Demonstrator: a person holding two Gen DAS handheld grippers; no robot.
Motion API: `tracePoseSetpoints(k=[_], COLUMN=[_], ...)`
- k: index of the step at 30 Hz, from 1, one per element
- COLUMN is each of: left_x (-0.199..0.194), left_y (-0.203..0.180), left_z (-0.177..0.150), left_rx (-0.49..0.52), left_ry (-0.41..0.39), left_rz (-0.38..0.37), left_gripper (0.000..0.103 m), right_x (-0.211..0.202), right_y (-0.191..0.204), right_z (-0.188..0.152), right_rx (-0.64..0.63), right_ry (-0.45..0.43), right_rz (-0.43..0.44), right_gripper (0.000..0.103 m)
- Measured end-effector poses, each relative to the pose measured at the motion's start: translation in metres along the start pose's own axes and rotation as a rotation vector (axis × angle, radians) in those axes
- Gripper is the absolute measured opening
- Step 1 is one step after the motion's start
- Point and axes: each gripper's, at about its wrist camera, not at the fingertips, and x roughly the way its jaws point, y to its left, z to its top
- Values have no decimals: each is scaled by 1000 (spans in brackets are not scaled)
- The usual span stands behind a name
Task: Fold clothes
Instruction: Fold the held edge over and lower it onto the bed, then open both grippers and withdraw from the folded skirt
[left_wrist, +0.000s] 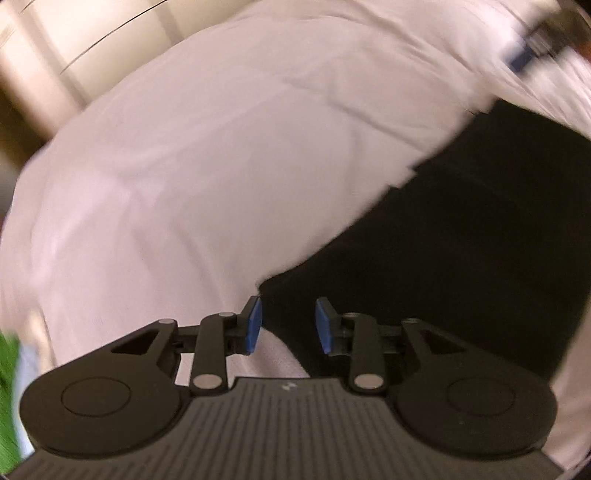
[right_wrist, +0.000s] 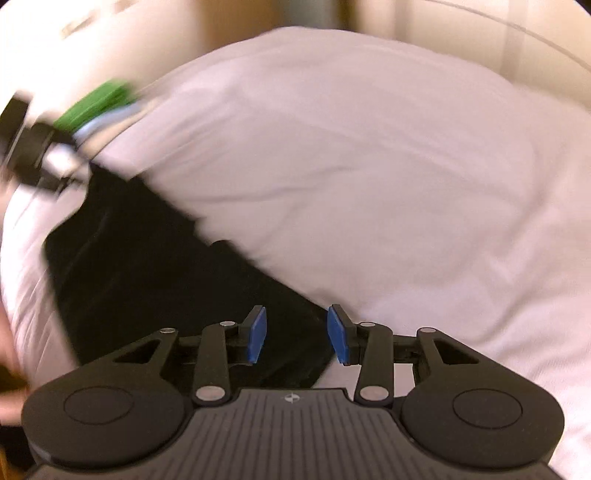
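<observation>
The black cloth garment (left_wrist: 461, 236) lies flat on the white-sheeted bed (left_wrist: 221, 147), its near edge just ahead of both my tools. My left gripper (left_wrist: 284, 325) is released and holds nothing; my right gripper (right_wrist: 297, 334) is likewise spread and empty over the garment's near right corner. I judge I'm between folds, lining up for a grasp: next each needs an edge pinched cleanly. Motion blur hides the garment's type, seams and far end; something green (right_wrist: 96, 103) at the far left is unreadable.
</observation>
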Motion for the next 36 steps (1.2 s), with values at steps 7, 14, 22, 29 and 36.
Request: tracePoseSetpoints(k=[7, 14, 22, 29, 36], left_x=[-18, 8, 16, 32, 66], left_y=[30, 47, 23, 23, 28], left_z=[-61, -60, -36, -29, -36], left_rx=[-437, -657, -501, -497, -530], left_ry=[-77, -110, -232, -264, -232], left_rz=[-166, -208, -145, -103, -66], left_gripper=[44, 38, 10, 10, 12], right_x=[-9, 21, 33, 17, 63], right_y=[-18, -21, 2, -13, -24], right_z=[-93, -90, -85, -90, -102], right_rx=[379, 550, 419, 435, 442], right_ry=[-174, -244, -299, -396, -321], right_rz=[169, 219, 38, -20, -139], right_gripper=[53, 58, 8, 7, 5])
